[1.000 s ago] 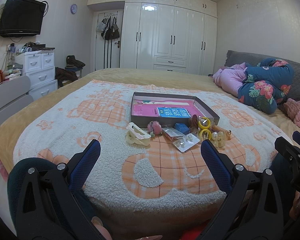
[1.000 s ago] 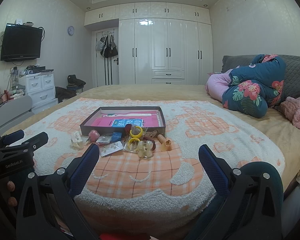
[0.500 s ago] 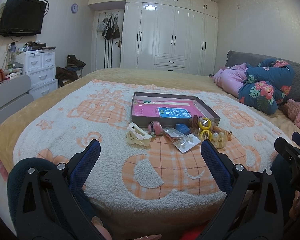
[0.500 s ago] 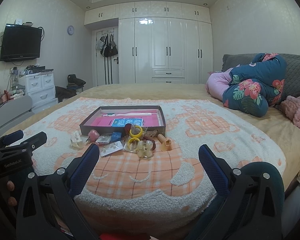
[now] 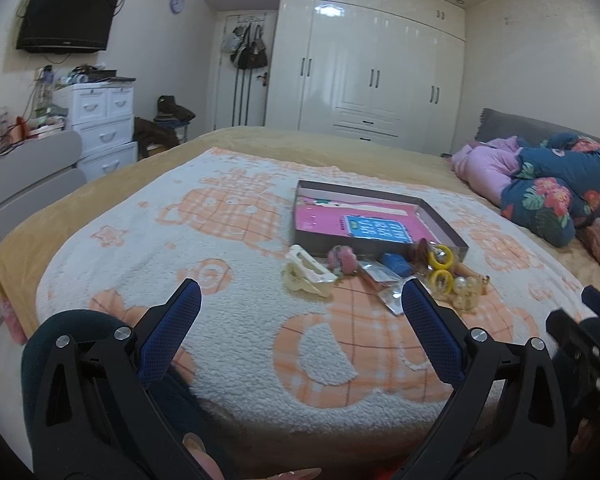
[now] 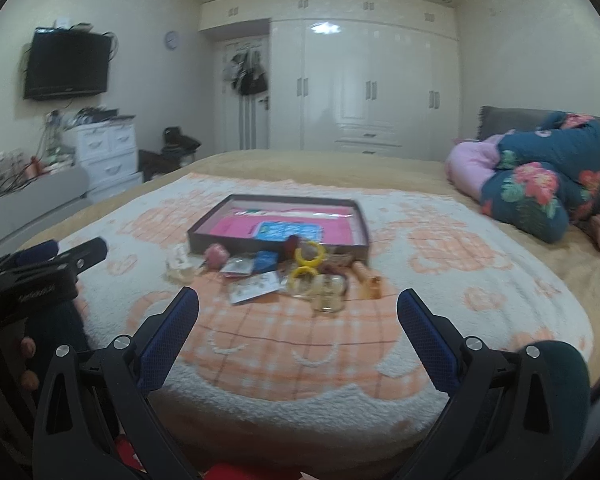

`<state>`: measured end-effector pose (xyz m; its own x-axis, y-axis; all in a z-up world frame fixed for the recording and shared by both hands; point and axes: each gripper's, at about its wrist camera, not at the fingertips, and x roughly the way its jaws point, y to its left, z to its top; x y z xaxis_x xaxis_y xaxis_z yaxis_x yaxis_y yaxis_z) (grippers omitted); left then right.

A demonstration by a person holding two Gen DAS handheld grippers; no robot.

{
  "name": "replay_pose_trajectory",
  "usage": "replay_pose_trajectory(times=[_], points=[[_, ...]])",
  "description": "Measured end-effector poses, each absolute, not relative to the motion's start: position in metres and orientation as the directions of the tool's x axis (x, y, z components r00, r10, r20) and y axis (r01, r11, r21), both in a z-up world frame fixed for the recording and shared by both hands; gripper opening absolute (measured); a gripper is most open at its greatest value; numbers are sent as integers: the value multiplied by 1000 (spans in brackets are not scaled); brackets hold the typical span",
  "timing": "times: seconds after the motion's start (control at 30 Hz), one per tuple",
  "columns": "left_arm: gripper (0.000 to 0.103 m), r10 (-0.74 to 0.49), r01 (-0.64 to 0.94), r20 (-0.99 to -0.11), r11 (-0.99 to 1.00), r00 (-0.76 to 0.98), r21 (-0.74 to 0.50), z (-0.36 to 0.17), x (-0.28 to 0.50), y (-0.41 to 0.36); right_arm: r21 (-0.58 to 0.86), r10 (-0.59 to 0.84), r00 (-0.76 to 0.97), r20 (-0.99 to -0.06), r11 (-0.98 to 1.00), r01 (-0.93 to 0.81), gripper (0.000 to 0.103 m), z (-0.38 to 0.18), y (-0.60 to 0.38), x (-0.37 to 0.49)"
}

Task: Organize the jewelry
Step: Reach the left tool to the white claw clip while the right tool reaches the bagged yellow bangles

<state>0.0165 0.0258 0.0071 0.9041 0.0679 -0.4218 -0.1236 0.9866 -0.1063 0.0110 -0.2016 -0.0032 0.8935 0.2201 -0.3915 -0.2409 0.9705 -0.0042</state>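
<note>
Left hand-held gripper: spread wide, empty, short of the box.
Right hand-held gripper: spread wide, empty, short of the box.
Box: shallow, open, on the bed blanket.
Jewelry pile: loose on the blanket, against the box's near wall.
Yellow rings: at the box's near right corner.

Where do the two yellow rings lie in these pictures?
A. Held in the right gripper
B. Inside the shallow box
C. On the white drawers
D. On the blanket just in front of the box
D: the yellow rings lie among loose pieces on the blanket, before the box; the right gripper is open and empty.
</note>
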Motion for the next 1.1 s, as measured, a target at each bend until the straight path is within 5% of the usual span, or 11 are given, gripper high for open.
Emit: replay_pose_trajectory(times=[0.5, 1.1], points=[[92, 106, -194, -515, 974, 851, -120, 0, 56, 46, -18, 295, 834, -466, 939, -342, 97, -7, -174, 55], [92, 56, -164, -674, 982, 737, -98, -21, 144, 52, 56, 227, 748, -623, 967, -247, 97, -25, -202, 162]])
